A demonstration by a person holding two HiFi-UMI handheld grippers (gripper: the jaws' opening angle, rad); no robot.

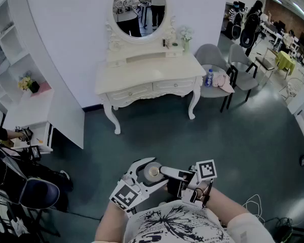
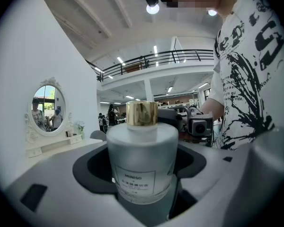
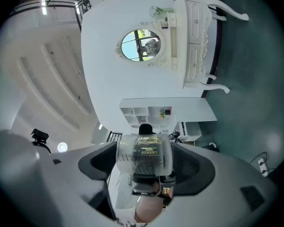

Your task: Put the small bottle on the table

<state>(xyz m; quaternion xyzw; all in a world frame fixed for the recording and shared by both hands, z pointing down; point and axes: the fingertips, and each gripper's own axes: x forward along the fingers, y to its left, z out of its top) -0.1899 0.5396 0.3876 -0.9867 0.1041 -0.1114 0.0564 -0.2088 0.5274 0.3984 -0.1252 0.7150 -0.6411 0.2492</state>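
The small bottle, frosted with a gold cap, is held in the air in front of my chest. In the left gripper view it stands upright, deep between the jaws. My left gripper is closed on its two sides. My right gripper faces the left one, rolled on its side, jaws wide. In the right gripper view the bottle sits out near the jaws' mouth, and I see no pad pressing on it. The white dressing table with an oval mirror stands across the floor against the wall.
Two grey chairs stand right of the table, one with a blue bottle on its seat. A white shelf unit and a dark seat are on the left. Cables lie at lower right. People stand far right.
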